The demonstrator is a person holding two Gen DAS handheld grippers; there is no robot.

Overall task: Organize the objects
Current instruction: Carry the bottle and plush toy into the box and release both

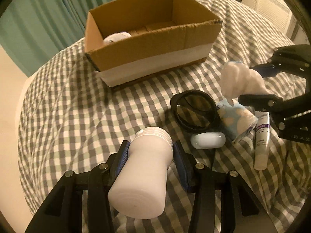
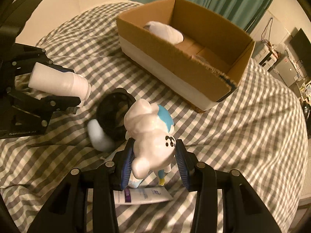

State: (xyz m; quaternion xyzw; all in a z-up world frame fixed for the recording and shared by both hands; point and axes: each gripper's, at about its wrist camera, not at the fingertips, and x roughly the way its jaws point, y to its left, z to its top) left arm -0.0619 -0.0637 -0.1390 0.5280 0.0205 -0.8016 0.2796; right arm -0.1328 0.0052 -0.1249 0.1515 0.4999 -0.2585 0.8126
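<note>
A: The white bottle [image 1: 143, 172] is clamped between the blue pads of the left gripper [image 1: 151, 147], its ribbed cap pointing toward the cardboard box [image 1: 155, 58]. No label can be read on it.

B: And the white figurine [image 2: 153, 136] is gripped by the right gripper [image 2: 155, 145], jaws closed against its sides. A black curly mark is seen on its body, with a blue patch above it.

A: Writing is visible on the tube [image 1: 261, 136] lying on the checked bedcover [image 1: 77, 112], purple-banded, but it cannot be made out. "Generalist AI" seems printed on the left tool in the right wrist view, only faintly.

B: Both held items are kept above the bedcover, well short of the box. Inside the box, one white object [image 2: 167, 32] is seen.

A: Near the bottle, a black round case [image 1: 196, 112], a small white capsule-shaped case [image 1: 208, 140] and a blue tissue pack [image 1: 235, 120] are lying close together.
</note>
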